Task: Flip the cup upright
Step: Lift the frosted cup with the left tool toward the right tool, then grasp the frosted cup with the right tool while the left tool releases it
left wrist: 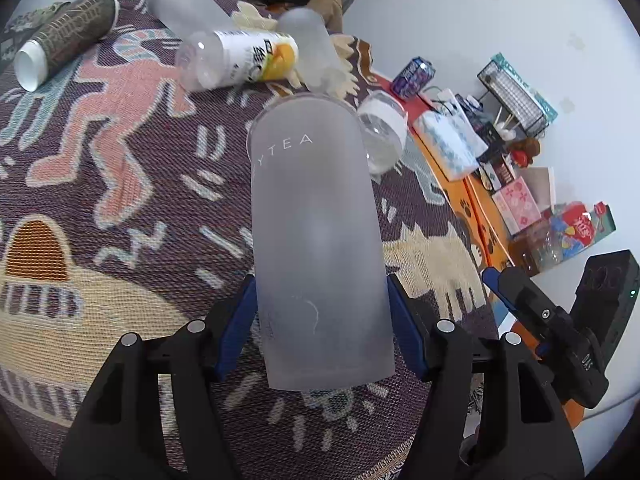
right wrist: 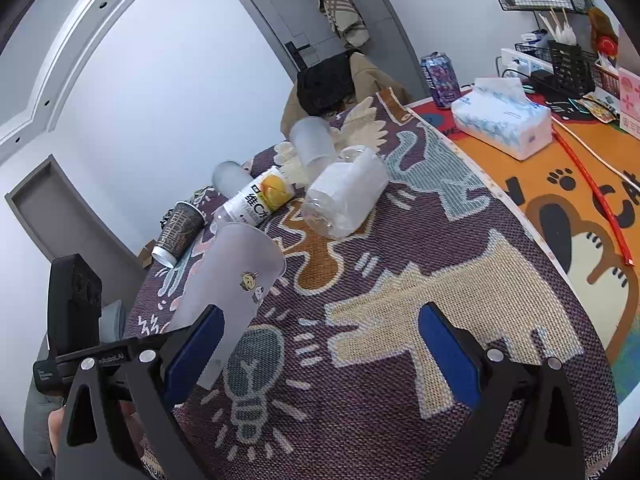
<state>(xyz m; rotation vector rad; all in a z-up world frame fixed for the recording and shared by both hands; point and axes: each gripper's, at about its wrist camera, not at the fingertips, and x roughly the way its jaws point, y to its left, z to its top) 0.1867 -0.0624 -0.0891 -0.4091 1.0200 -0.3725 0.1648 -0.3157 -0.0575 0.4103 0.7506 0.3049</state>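
A tall frosted plastic cup (left wrist: 316,232) with "TEA" lettering is held between the blue pads of my left gripper (left wrist: 320,328), which is shut on its lower body. The cup leans away from the camera above the patterned blanket. The same cup shows in the right wrist view (right wrist: 236,280), tilted, its wide end up and to the right. My right gripper (right wrist: 320,356) is open and empty above the blanket, to the right of the cup. It shows in the left wrist view at the right edge (left wrist: 520,300).
On the blanket (left wrist: 120,200) lie two more frosted cups (left wrist: 184,0) (left wrist: 308,48), a clear labelled bottle (left wrist: 240,60), a clear plastic cup (left wrist: 380,132) and a brown paper cup (left wrist: 68,32). A tissue pack (right wrist: 504,120), a can (right wrist: 440,76) and boxes stand on the orange mat to the right.
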